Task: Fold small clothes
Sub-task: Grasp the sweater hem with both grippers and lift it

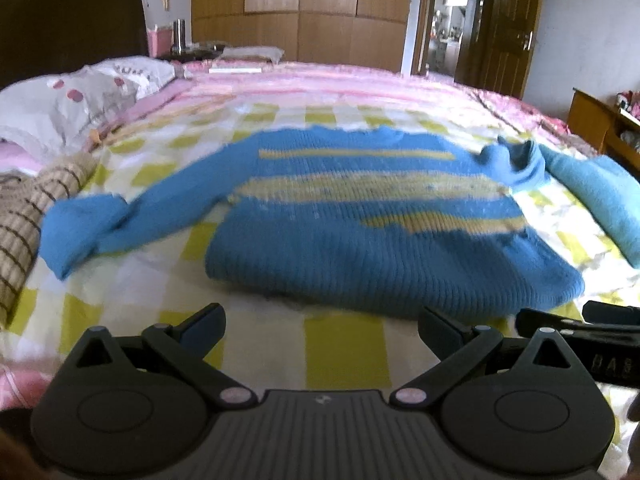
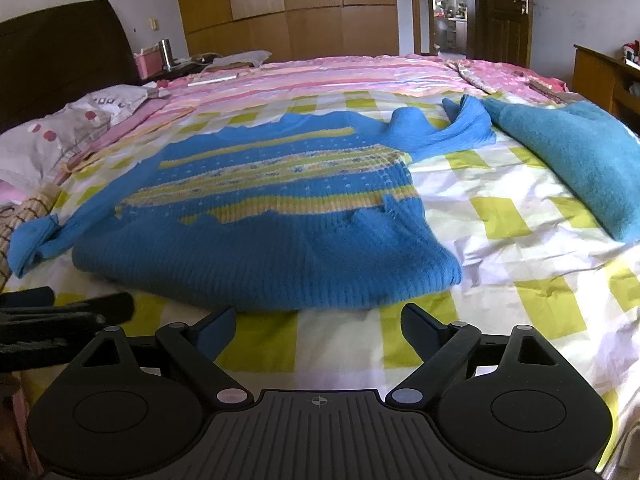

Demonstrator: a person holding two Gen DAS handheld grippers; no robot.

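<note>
A small blue knit sweater [image 1: 360, 216] with yellow patterned stripes lies flat on the checked bed sheet, sleeves spread to both sides; it also fills the middle of the right wrist view [image 2: 272, 216]. Its hem faces me. My left gripper [image 1: 320, 322] hovers just short of the hem, open, nothing between its fingers. My right gripper [image 2: 318, 318] is open too, close to the hem's right part and empty. The right gripper shows at the lower right edge of the left wrist view [image 1: 580, 328]; the left gripper shows at the left edge of the right wrist view [image 2: 68, 312].
A folded teal garment [image 2: 568, 160] lies right of the sweater. A brown striped cloth [image 1: 24, 216] and pillows [image 1: 72, 100] lie at the left. The bed sheet [image 2: 520, 248] is yellow-and-white checked, with pink bedding behind. A wardrobe, open doorway and wooden desk [image 1: 600, 120] stand beyond.
</note>
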